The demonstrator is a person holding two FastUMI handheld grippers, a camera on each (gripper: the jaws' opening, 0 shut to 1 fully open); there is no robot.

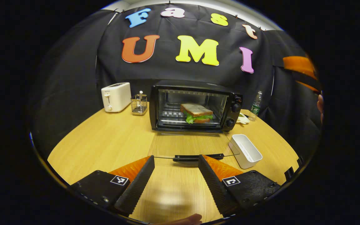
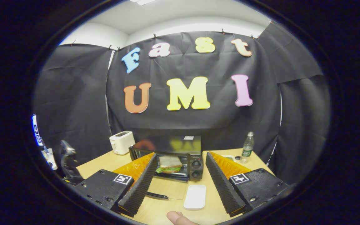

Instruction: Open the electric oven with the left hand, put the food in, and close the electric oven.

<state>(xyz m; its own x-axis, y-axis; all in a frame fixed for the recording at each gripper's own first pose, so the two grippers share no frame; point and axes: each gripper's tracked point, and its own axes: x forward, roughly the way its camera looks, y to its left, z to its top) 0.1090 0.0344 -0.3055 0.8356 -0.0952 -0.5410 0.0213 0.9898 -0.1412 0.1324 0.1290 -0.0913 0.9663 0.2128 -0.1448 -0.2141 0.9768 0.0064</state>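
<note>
Door handle (image 1: pixel 197 157): we judge it stiff and thin; we'd pinch its middle.
Sandwich (image 1: pixel 196 113): soft, inside the oven (image 1: pixel 195 106).
Left gripper (image 1: pixel 176 175): spread, empty.
Right gripper (image 2: pixel 181 179): spread, empty.

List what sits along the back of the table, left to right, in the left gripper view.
Toaster → wire rack → electric oven, door down with the sandwich inside → water bottle.
</note>
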